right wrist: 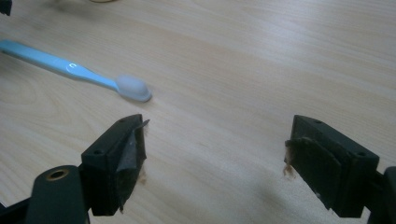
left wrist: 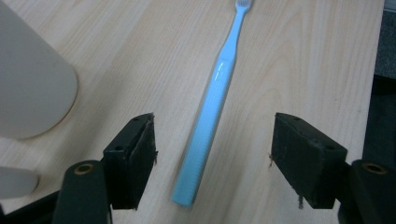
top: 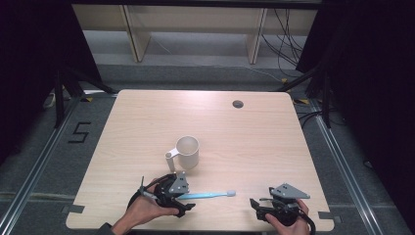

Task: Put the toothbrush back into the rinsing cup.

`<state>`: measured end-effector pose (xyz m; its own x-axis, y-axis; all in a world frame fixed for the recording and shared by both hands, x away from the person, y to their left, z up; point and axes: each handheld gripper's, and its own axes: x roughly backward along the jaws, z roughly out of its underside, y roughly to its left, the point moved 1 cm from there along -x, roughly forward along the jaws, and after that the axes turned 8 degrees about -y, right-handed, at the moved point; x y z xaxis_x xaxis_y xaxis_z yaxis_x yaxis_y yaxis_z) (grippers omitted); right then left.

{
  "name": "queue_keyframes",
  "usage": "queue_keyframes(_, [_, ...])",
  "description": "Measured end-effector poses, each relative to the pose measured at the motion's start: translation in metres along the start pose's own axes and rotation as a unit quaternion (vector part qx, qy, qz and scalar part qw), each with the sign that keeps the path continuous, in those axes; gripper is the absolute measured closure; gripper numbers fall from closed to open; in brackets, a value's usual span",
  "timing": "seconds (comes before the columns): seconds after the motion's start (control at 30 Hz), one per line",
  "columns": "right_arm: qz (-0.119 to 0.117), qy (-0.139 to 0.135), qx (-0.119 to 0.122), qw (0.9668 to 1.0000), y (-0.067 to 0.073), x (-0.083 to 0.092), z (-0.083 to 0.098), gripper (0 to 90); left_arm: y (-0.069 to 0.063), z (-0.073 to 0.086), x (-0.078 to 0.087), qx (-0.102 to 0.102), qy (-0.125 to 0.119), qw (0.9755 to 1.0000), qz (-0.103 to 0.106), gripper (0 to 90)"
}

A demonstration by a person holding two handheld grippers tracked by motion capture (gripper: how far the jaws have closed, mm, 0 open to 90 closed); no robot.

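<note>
High view overhead, both tongs views close, low, sharing toothbrush (left wrist: 215, 93).

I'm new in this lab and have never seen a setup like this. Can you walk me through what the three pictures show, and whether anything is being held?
There is no robot here: a person holds a hand-operated two-jaw gripper in each hand. The high view looks down on a wooden table from above the person's side. In it the left gripper and the right gripper sit near the table's front edge.

The other two pictures come from cameras riding on the grippers, looking along their black jaws.

On the table stand a cream cup with a handle and, lying flat, a light blue toothbrush.

Nothing is held. The left gripper's jaws straddle the toothbrush handle without touching it. The right gripper's jaws are open over bare wood, with the brush head nearby.
</note>
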<state>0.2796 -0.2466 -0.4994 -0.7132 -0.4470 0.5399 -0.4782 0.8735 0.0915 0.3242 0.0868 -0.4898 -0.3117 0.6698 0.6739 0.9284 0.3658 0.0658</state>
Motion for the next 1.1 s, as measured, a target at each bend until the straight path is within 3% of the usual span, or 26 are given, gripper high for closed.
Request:
queue_keyframes(0.03, [0.000, -0.001, -0.005, 1.0000, 0.001, 0.000, 0.000, 19.9, -0.001, -0.001, -0.002, 0.002, 0.001, 1.0000, 0.002, 31.7])
queue_keyframes(0.07, [-0.002, -0.001, -0.002, 1.0000, 0.000, 0.000, 0.000, 19.9, 0.000, -0.002, -0.003, -0.010, 0.012, 0.9999, 0.007, 31.8])
queue_keyframes(0.1, [-0.003, 0.002, -0.002, 1.0000, 0.000, 0.000, 0.000, 19.9, -0.001, -0.003, -0.006, -0.002, 0.005, 1.0000, 0.005, 32.3])
queue_keyframes(0.23, [-0.006, 0.003, -0.005, 1.0000, 0.001, 0.000, 0.000, 20.0, 0.002, -0.012, -0.009, -0.012, 0.018, 0.9997, 0.013, 35.9])
queue_keyframes(0.27, [0.003, 0.000, 0.007, 1.0000, -0.001, 0.000, 0.000, 20.0, 0.002, -0.013, -0.010, -0.008, 0.018, 0.9997, 0.014, 36.1])
queue_keyframes(0.33, [-0.002, 0.005, -0.006, 1.0000, 0.001, 0.001, 0.000, 20.0, 0.005, -0.016, -0.012, -0.011, 0.020, 0.9996, 0.015, 37.2])
queue_keyframes(0.43, [-0.003, 0.003, -0.004, 1.0000, 0.001, 0.001, 0.000, 20.1, 0.006, -0.021, -0.016, -0.019, 0.039, 0.9989, 0.020, 41.8])
queue_keyframes(0.47, [-0.003, 0.006, -0.003, 1.0000, 0.001, 0.001, 0.000, 20.1, 0.005, -0.021, -0.017, -0.012, 0.035, 0.9991, 0.019, 43.8])
queue_keyframes(0.5, [-0.004, 0.006, -0.003, 1.0000, 0.001, 0.001, 0.000, 20.1, 0.006, -0.023, -0.017, -0.028, 0.055, 0.9978, 0.024, 44.9])
queue_keyframes(0.53, [-0.006, 0.000, 0.011, 0.9999, -0.001, 0.000, -0.001, 20.1, 0.005, -0.024, -0.019, -0.020, 0.051, 0.9983, 0.022, 46.3])
queue_keyframes(0.6, [-0.006, -0.001, 0.016, 0.9999, -0.001, 0.000, -0.001, 20.2, 0.006, -0.027, -0.021, -0.031, 0.068, 0.9968, 0.029, 48.9])
queue_keyframes(0.7, [-0.014, 0.000, 0.011, 0.9998, -0.001, -0.001, 0.000, 20.3, 0.008, -0.031, -0.025, -0.042, 0.082, 0.9951, 0.036, 51.5])
queue_keyframes(0.73, [-0.007, 0.001, 0.011, 0.9999, 0.000, 0.000, -0.001, 20.3, 0.008, -0.033, -0.026, -0.046, 0.090, 0.9941, 0.041, 52.2])
queue_keyframes(1.1, [-0.008, 0.000, 0.013, 0.9999, 0.000, 0.000, -0.001, 21.0, 0.011, -0.040, -0.041, -0.063, 0.133, 0.9872, 0.060, 59.4])
